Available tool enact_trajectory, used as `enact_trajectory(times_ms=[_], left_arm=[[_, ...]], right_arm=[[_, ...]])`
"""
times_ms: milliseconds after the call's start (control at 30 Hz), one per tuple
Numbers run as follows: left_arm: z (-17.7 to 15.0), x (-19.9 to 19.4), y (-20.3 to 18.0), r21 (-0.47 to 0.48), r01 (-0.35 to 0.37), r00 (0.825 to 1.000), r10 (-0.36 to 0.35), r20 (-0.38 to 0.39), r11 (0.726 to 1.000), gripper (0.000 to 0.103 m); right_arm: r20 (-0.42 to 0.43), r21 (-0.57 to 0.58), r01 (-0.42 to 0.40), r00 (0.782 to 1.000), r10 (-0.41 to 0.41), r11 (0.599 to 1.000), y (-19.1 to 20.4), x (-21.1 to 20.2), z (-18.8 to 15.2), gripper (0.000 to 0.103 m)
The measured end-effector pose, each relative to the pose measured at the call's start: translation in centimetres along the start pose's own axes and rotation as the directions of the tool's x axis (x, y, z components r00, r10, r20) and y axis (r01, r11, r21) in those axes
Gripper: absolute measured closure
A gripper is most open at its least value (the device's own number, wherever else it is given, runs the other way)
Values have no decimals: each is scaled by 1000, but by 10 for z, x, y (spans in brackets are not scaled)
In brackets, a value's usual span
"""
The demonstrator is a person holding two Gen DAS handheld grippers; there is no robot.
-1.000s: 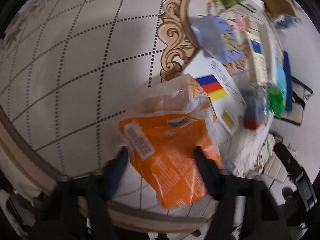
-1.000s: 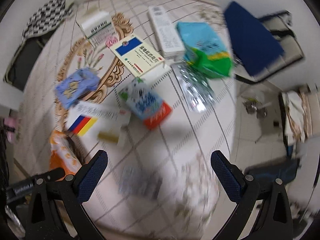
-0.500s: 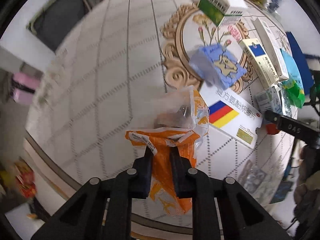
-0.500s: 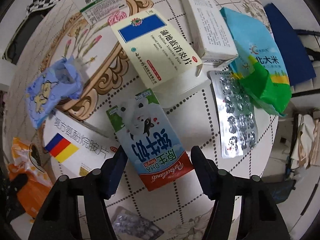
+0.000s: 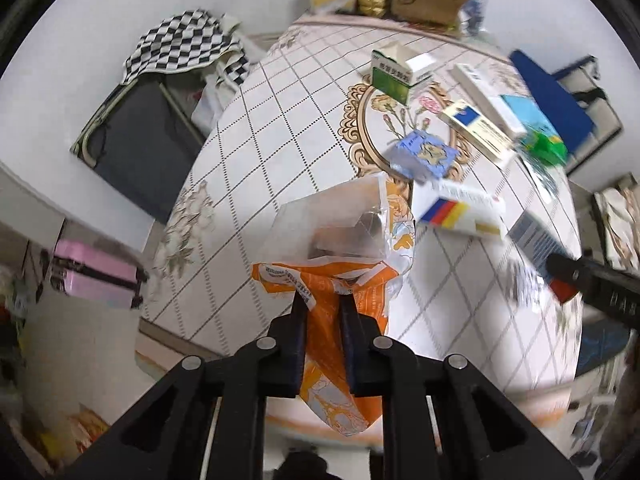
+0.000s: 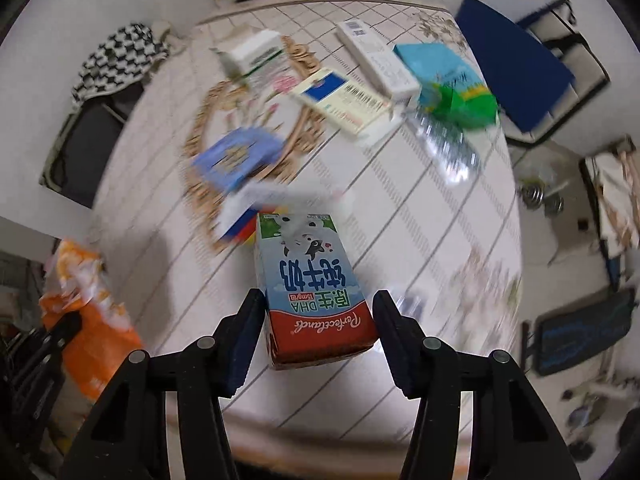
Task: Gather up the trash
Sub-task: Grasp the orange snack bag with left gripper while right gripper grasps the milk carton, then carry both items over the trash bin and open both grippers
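Note:
My left gripper [image 5: 323, 304] is shut on an orange and clear plastic snack bag [image 5: 340, 248] and holds it lifted above the near edge of the round table [image 5: 280, 152]. My right gripper [image 6: 318, 312] is shut on a blue, white and red milk carton [image 6: 310, 280], raised off the table. The bag also shows at the left of the right wrist view [image 6: 86, 304]. The carton and right gripper show blurred at the right of the left wrist view [image 5: 540, 240].
Several medicine boxes [image 5: 476, 128], a blue packet [image 5: 424, 156], a box with a striped flag [image 5: 460, 210], a green and blue bag [image 6: 452, 80] and a blister pack [image 6: 448, 148] lie on the table. A folding chair [image 5: 152, 120] and pink case [image 5: 96, 276] stand left.
Both grippers closed on their items and lifted them: the left pinched the orange bag and rose, the right closed on the milk carton and pulled it up off the table.

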State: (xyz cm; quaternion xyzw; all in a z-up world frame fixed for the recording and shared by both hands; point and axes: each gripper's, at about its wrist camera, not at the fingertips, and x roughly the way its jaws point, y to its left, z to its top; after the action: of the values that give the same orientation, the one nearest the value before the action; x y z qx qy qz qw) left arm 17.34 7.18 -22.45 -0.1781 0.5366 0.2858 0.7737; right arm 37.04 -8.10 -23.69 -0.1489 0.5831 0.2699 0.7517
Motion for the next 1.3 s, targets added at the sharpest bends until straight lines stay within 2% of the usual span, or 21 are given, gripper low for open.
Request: enact_trajectory(times_ms=[133, 167, 233, 267, 333, 433, 567, 700, 800, 833, 867, 900, 933, 967, 1067, 1133, 1167, 1200, 1300], left_arm=[[-46, -19, 38, 50, 64, 998, -64, -1, 997, 91], [-62, -23, 50, 62, 82, 997, -81, -17, 995, 91], [-88, -26, 68, 69, 111, 992, -107, -60, 991, 91], [-100, -25, 76, 67, 125, 989, -120, -82, 990, 91], [-131, -14, 93, 53, 163, 976, -153, -157, 985, 91], [-174, 16, 104, 26, 210, 945, -196, -262, 977, 91], [-224, 85, 108, -50, 249, 893, -250, -374, 967, 91], [-259, 185, 93, -120, 277, 838, -301, -455, 953, 88], [-276, 257, 77, -119, 280, 819, -302, -489, 953, 83], [-282, 278, 73, -116, 280, 814, -299, -498, 953, 76], [-286, 298, 69, -113, 275, 812, -293, -505, 955, 62], [-290, 320, 65, -111, 269, 811, -287, -509, 957, 53], [-294, 336, 63, -109, 268, 810, -285, -512, 957, 32], [-296, 352, 60, -105, 266, 809, -281, -516, 958, 16], [-308, 386, 58, -81, 221, 817, -230, -530, 972, 14], [-313, 395, 58, -50, 179, 830, -178, -528, 983, 14], [-316, 396, 57, -28, 161, 841, -152, -520, 987, 14], [-317, 394, 56, 3, 136, 853, -116, -509, 991, 14], [-328, 382, 52, 85, 76, 879, -26, -477, 994, 14]], right_arm=[[24, 83, -68, 998, 66, 994, 34, -32, -90, 46], [24, 95, -77, 997, 75, 993, 39, -36, -106, 46], [12, 160, -114, 993, 114, 980, 57, -42, -160, 46], [2, 177, -124, 992, 126, 976, 61, -41, -175, 46], [-42, 224, -140, 987, 154, 965, 76, -36, -227, 46], [-100, 270, -136, 981, 168, 953, 87, -19, -285, 46], [-183, 329, -97, 969, 164, 939, 87, 36, -345, 46], [-255, 397, -50, 953, 162, 916, 75, 122, -396, 46], [-279, 443, -17, 948, 155, 897, 61, 199, -423, 46], [-285, 466, -6, 946, 156, 885, 55, 229, -434, 46], [-297, 480, -1, 941, 163, 877, 50, 258, -443, 46], [-301, 488, 0, 938, 169, 873, 49, 274, -445, 46], [-305, 500, 0, 936, 176, 866, 46, 303, -454, 46], [-308, 501, -6, 933, 184, 866, 44, 324, -457, 46], [-313, 495, -19, 929, 199, 869, 43, 374, -465, 46], [-326, 490, -25, 922, 209, 871, 36, 398, -461, 44], [-334, 480, -23, 920, 206, 877, 37, 409, -465, 34], [-338, 469, -20, 919, 201, 883, 37, 414, -465, 21], [-359, 387, 34, 926, 116, 921, 41, 422, -461, 4]])
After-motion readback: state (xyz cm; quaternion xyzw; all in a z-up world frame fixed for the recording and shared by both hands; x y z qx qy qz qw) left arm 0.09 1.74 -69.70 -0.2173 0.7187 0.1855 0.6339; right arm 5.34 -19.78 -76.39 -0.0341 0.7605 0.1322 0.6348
